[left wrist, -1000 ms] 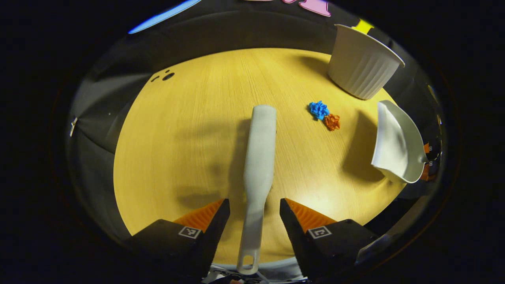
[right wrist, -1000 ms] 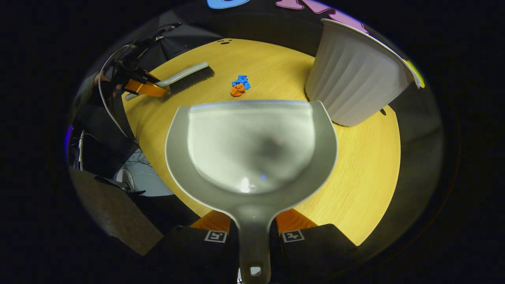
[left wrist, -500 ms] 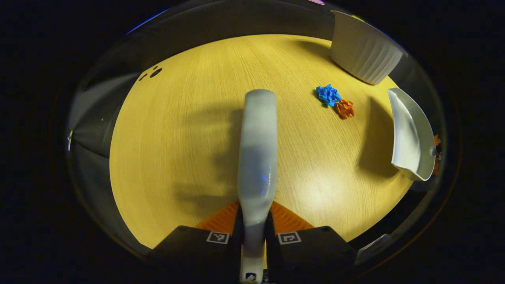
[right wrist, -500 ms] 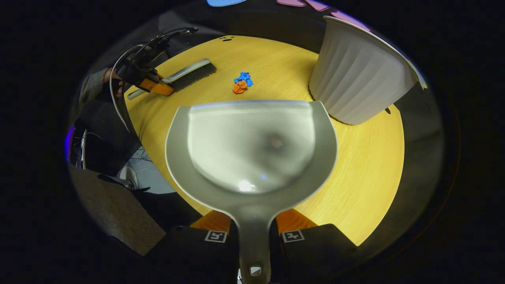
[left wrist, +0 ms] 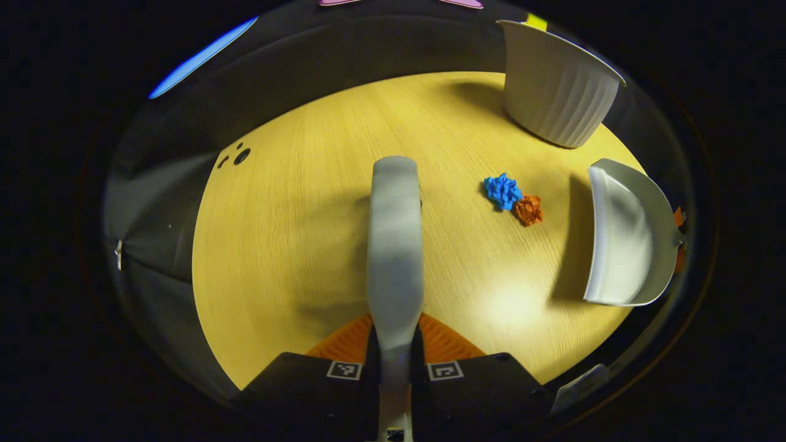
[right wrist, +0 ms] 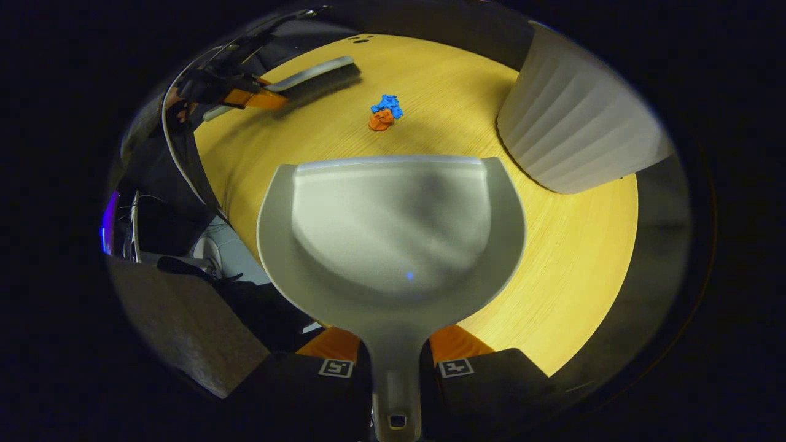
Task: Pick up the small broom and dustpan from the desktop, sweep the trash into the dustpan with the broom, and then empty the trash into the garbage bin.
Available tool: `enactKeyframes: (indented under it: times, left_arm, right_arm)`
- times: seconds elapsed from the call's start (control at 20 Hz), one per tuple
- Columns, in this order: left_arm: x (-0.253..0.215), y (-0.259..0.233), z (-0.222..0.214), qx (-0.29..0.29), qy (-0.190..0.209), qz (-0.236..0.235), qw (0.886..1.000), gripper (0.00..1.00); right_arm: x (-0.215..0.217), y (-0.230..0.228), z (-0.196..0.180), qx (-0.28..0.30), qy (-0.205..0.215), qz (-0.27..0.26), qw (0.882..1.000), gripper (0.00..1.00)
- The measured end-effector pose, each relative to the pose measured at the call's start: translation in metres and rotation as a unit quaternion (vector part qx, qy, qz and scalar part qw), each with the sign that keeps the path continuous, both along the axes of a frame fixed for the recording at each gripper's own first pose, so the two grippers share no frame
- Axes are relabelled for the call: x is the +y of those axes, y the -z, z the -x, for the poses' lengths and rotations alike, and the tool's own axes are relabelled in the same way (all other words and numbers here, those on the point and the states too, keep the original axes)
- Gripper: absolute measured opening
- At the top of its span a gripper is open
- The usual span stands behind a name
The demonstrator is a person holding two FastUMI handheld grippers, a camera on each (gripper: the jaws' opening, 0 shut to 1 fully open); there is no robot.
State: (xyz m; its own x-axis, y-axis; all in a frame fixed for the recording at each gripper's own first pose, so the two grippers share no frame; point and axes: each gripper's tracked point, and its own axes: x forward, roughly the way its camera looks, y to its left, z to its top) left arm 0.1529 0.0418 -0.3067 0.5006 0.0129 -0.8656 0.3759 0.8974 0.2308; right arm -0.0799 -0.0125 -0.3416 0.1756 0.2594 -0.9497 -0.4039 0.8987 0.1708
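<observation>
On the round yellow wooden desktop (left wrist: 295,245) | left gripper (left wrist: 393,350) pinches grey plastic broom (left wrist: 395,245) | right gripper (right wrist: 394,359) pinches grey plastic dustpan (right wrist: 393,227) | blue and orange crumpled trash (left wrist: 513,199) unswept | white ribbed bin (left wrist: 556,86) waits.

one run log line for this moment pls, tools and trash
left tool: shut on grey plastic broom | right tool: shut on grey plastic dustpan | blue and orange crumpled paper trash: unswept on wooden desktop | white ribbed bin: upright

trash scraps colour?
One blue scrap, one orange scrap, touching; clearest in left gripper view.
</observation>
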Motion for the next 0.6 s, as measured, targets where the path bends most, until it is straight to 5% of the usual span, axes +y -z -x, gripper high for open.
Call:
enactKeyframes:
  times: [0.6]
  left_arm:
    - [-0.077, 0.025, -0.010, 0.047, 0.096, 0.009, 0.994, 0.24]
  right_arm:
    - [0.005, 0.015, -0.013, 0.033, -0.021, 0.028, 0.999, 0.35]
